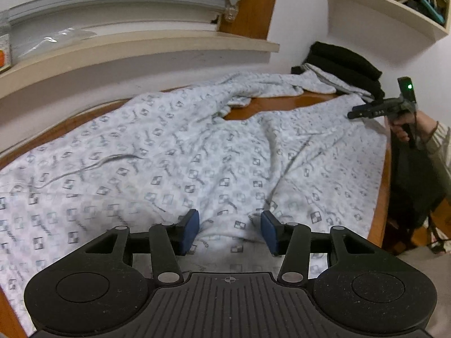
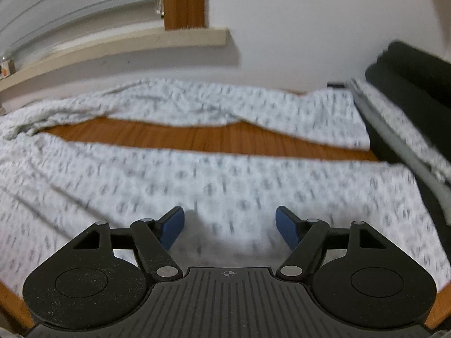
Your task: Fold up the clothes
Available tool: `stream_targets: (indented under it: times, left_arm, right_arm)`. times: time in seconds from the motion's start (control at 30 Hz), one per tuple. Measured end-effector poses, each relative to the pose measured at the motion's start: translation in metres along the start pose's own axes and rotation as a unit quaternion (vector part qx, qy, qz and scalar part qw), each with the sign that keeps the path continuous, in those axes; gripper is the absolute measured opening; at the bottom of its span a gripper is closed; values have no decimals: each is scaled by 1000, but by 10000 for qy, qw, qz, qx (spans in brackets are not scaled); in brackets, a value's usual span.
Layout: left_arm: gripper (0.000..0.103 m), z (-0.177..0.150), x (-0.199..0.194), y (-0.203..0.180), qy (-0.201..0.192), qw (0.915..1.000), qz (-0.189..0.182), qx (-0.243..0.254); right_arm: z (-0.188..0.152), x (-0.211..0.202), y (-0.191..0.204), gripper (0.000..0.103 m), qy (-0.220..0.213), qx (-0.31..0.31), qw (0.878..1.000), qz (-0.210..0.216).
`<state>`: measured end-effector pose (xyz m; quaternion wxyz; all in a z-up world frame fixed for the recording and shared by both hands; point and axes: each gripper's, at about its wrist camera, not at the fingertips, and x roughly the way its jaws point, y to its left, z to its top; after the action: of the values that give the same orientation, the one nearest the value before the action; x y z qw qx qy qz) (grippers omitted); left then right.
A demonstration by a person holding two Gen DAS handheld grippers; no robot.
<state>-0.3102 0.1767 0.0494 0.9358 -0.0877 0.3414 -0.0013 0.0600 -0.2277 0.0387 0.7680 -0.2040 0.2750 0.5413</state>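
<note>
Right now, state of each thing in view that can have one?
Left gripper: open, over the cloth, holding nothing.
Right gripper: open, over the cloth, holding nothing.
Patterned white garment: spread out on the wooden table, wrinkled, not yet folded; a gap shows bare wood.
Black clothes: stacked at the far corner, against the wall.
Window blind: lowered.

Soft printed cloth garment (image 1: 197,155), matt, wrinkled. Glossy orange wood table (image 1: 282,104) at 12 o'clock. Matt black plastic left gripper (image 1: 229,232), blue rubbery pads (image 1: 191,231).
</note>
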Motion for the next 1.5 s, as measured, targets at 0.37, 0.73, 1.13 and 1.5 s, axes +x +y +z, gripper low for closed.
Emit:
stream_targets:
  times: [0.37, 0.73, 1.13, 1.5]
  left_arm:
    - [72, 11, -69, 58, -831, 9906, 861, -659]
    - [76, -21, -72, 152, -755, 9651, 1598, -1932]
    - [11, 4, -58, 156, -1151, 9613, 1529, -1984]
    - [29, 40, -88, 102, -1871, 9420, 2535, -1155]
  right_arm:
    - [19, 43, 42, 79, -308, -385, 9986, 191]
    - [14, 49, 34, 82, -340, -113, 9987, 354]
    - [15, 50, 30, 83, -335, -101, 9984, 443]
    - [17, 53, 21, 83, -335, -113, 9982, 495]
